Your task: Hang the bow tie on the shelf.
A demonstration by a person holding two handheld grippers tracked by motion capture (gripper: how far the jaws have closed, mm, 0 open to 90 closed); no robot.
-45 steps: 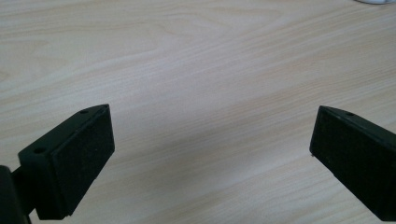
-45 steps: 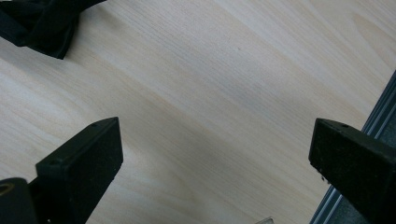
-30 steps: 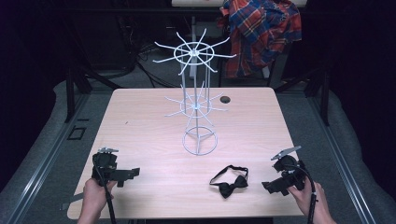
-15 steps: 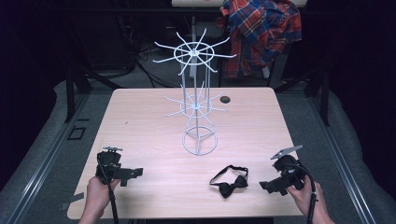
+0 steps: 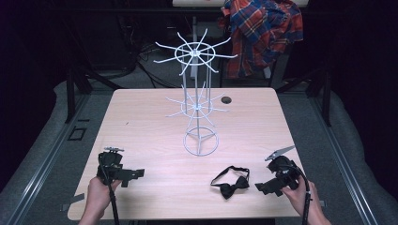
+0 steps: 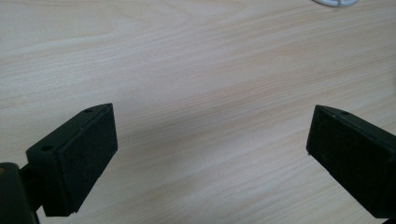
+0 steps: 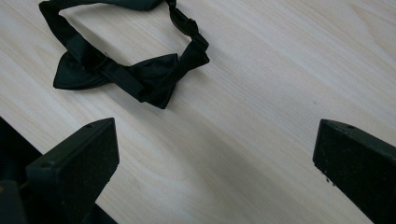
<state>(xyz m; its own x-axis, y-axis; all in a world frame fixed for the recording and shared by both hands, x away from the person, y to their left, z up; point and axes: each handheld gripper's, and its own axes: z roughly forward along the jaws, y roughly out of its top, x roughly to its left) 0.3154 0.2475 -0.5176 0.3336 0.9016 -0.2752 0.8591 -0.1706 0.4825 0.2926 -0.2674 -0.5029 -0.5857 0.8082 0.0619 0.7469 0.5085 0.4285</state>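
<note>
A black bow tie [image 5: 232, 185] with its strap looped lies flat on the light wooden table [image 5: 141, 126], near the front right. My right gripper [image 5: 263, 187] is just to the right of it, low over the table and open. In the right gripper view the bow tie [image 7: 126, 70] lies ahead and to the left of the right gripper [image 7: 215, 154], untouched. My left gripper [image 5: 133, 175] is held at the front left, pointing right. In its own view the left gripper [image 6: 210, 144] is wide open over bare wood.
A tall white wire rack [image 5: 197, 108] with two tiers of spokes stands mid-table on a ring base [image 6: 335, 2]. A small dark round spot [image 5: 226, 100] marks the table behind it. A plaid shirt [image 5: 263, 33] hangs beyond the far edge. Dark floor surrounds the table.
Both hands have shifted only slightly. The right gripper has sunk a little toward the table's front edge. The bow tie and rack have not moved.
</note>
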